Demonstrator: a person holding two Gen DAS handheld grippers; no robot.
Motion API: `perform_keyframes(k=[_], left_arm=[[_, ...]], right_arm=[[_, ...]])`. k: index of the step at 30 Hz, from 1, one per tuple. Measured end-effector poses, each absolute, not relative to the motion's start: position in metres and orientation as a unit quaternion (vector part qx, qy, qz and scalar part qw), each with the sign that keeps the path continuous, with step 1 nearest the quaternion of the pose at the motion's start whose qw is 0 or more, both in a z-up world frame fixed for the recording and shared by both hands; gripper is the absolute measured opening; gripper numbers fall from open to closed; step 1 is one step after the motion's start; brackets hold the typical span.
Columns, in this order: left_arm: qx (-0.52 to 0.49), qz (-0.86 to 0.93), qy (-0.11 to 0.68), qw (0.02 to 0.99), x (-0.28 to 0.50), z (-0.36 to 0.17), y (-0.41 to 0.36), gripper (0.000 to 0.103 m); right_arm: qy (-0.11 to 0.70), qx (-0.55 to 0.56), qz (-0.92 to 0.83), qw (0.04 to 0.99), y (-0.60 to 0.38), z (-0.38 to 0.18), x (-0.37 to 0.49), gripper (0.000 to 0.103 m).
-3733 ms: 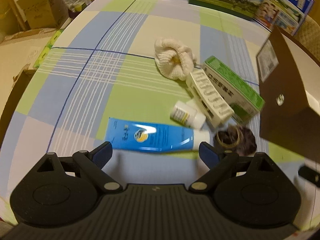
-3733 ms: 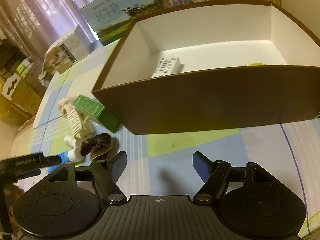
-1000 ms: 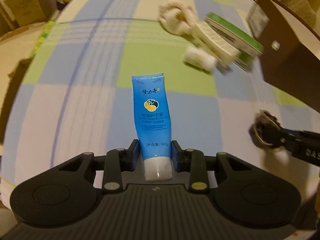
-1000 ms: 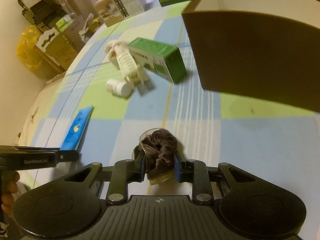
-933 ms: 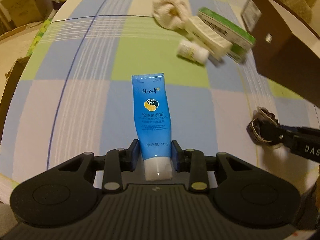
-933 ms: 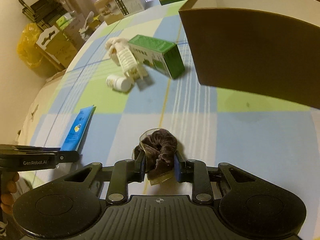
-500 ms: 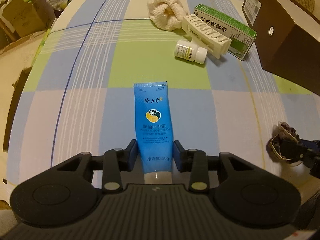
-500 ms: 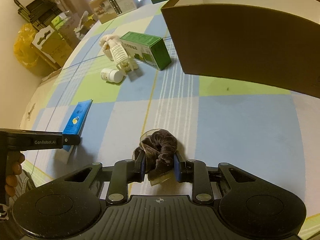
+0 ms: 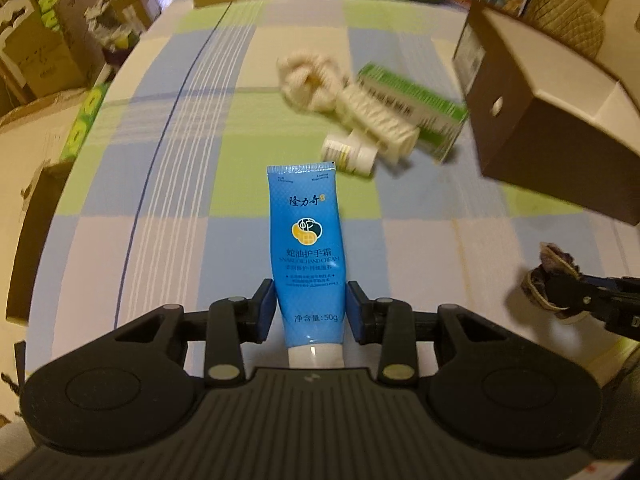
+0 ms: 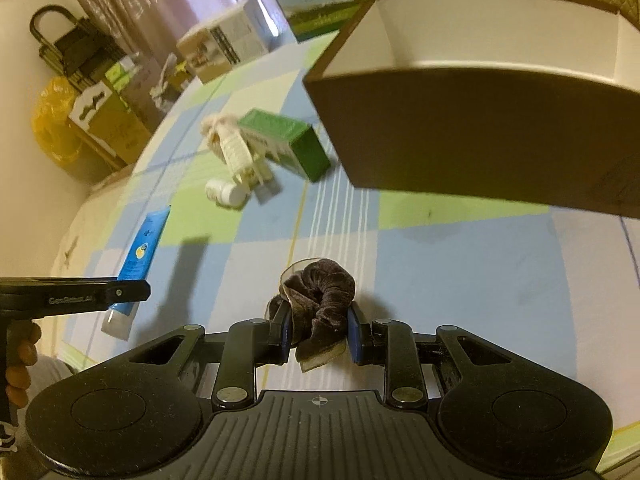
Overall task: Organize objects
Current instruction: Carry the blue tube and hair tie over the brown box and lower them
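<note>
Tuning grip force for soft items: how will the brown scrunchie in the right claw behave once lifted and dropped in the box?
The scrunchie is bunched velvet-like fabric, squashed between the right claw's pads, so probably floppy and compressible. A loose flap hangs below the pads, so it may sag or snag. It looks light for its size; it likely won't roll once in the brown box.

On the surface [image 9: 168,208], bottle [image 9: 349,155] lies beside the carton [image 9: 412,110]; cloth bundle [image 9: 310,80] behind them; open box [image 9: 532,128] to their right.
</note>
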State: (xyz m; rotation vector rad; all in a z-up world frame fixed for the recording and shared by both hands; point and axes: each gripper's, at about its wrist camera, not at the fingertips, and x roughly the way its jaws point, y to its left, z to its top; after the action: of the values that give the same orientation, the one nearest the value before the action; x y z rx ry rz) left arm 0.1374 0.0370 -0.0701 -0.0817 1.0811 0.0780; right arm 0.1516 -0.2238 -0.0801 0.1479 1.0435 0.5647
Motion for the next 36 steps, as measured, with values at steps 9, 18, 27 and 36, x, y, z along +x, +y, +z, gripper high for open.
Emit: perform_keyframes(k=[9, 18, 27, 36], left_arm=[[-0.031, -0.012, 0.465, 0.885, 0.144, -0.02, 0.003, 0.032], [-0.012, -0.074, 0.426, 0.902, 0.174, 0.015, -0.046, 0.032], [0.004, -0.139, 0.415, 0.899, 0.217, 0.027, -0.115, 0.032], [0.009, -0.188, 0.431, 0.883, 0.272, 0.016, -0.191, 0.032]], right_arm=[[0.451, 0.097, 0.262, 0.848, -0.252, -0.043, 0.158, 0.024], [0.413, 0.112, 0.236, 0.873, -0.292, -0.015, 0.166, 0.024], [0.376, 0.122, 0.185, 0.9, -0.343, 0.012, 0.196, 0.024], [0.391, 0.172, 0.144, 0.892, -0.379, 0.015, 0.247, 0.024]])
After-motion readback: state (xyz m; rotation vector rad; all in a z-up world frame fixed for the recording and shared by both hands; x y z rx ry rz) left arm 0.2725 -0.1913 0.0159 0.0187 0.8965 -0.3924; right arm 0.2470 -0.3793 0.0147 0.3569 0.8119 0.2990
